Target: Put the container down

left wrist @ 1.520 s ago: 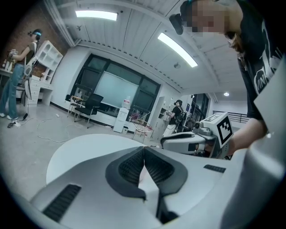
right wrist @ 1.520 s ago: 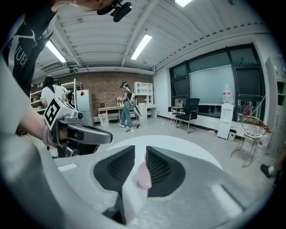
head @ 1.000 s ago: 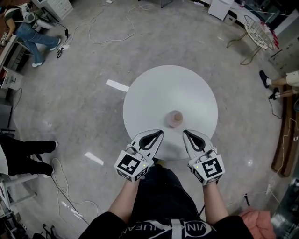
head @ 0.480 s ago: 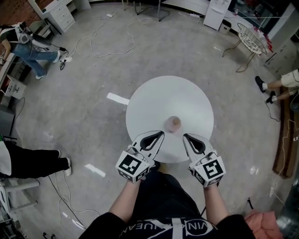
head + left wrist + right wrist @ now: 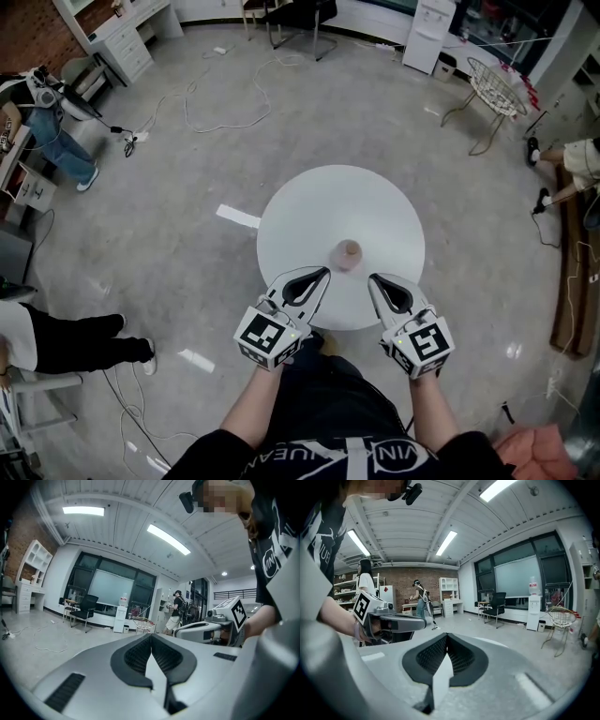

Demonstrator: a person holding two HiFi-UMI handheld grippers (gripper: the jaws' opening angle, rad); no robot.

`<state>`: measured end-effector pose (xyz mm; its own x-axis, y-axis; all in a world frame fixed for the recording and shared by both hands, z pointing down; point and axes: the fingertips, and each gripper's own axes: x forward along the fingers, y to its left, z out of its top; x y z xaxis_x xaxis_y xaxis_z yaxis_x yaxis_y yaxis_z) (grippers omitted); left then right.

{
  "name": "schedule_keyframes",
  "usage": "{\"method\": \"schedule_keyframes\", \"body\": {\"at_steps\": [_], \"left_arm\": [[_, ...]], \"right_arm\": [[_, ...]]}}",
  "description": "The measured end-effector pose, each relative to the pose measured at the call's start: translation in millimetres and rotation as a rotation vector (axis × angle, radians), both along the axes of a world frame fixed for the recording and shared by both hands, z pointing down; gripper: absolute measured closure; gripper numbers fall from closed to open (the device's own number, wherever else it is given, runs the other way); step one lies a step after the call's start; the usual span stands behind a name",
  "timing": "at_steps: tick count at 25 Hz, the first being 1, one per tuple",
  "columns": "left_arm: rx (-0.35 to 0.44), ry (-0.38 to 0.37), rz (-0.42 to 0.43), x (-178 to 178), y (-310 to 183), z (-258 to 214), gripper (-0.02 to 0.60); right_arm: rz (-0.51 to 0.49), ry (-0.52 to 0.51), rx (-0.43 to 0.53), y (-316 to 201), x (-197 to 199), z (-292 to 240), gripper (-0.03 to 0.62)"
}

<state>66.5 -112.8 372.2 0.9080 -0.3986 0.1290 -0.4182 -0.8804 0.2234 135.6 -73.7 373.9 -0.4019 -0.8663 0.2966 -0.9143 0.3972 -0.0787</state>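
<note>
A small pinkish container (image 5: 348, 254) stands upright on the round white table (image 5: 309, 206), a little in front of its middle. My left gripper (image 5: 322, 272) hovers over the table's near edge, left of the container, with its jaws shut and empty. My right gripper (image 5: 374, 278) is level with it on the container's right, also shut with nothing held. In the left gripper view the left gripper (image 5: 151, 635) points out into the room, and the right gripper (image 5: 206, 627) shows at its side. The right gripper (image 5: 447, 637) in its own view shows closed pads.
Cables (image 5: 225, 117) trail over the grey floor beyond the table. A wire basket stand (image 5: 497, 94) stands at the far right, a black chair (image 5: 295, 14) and white cabinets at the back. People stand at the left edge (image 5: 56, 337) and far left (image 5: 47, 122).
The head view has risen and drawn back, so the table and container look smaller and farther. Both grippers keep their place at the table's near edge, shut.
</note>
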Motion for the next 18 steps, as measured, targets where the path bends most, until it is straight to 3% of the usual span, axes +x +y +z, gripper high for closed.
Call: {"method": "schedule_keyframes", "body": {"at_steps": [18], "left_arm": [[0.048,0.01,-0.01,-4,13,-26,0.568]], "right_arm": [[0.029,-0.034,0.019,22,4,-20,0.588]]}}
